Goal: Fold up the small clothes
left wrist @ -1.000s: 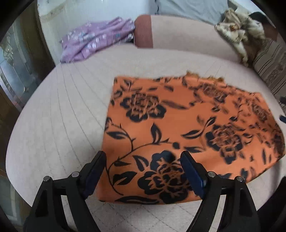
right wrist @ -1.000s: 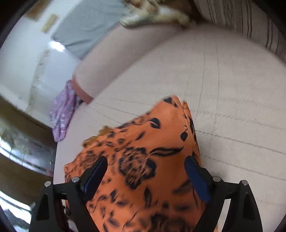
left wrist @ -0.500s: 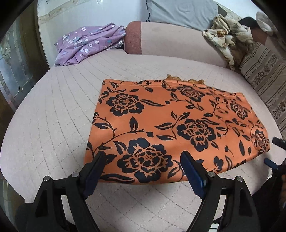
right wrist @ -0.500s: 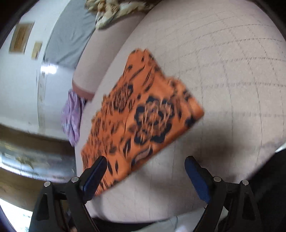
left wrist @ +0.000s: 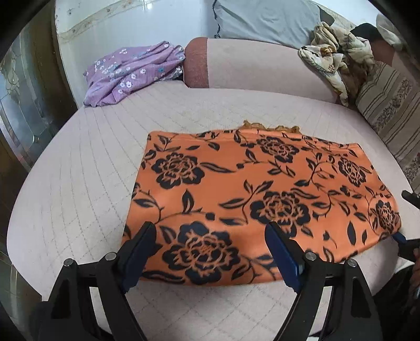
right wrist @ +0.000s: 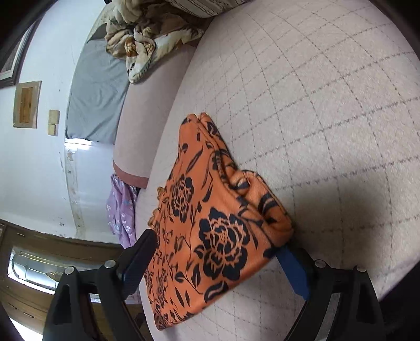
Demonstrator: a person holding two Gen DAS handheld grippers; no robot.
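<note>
A home bedroom — quilted bed [left wrist: 78,196], grey pillow [left wrist: 265,23], crumpled blanket [left wrist: 336,63] upper right, framed picture [right wrist: 25,105] on the wall.

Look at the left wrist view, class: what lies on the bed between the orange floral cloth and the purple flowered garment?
Only bare quilted bed cover separates the orange floral cloth from the purple flowered garment. The left wrist view shows this.

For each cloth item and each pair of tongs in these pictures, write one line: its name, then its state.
Orange floral cloth: folded, lying flat.
Purple floral garment: crumpled, unfolded.
Patterned blanket: bunched up.
Left tongs: open, holding nothing.
Right tongs: open, straddling the orange cloth's corner.
</note>
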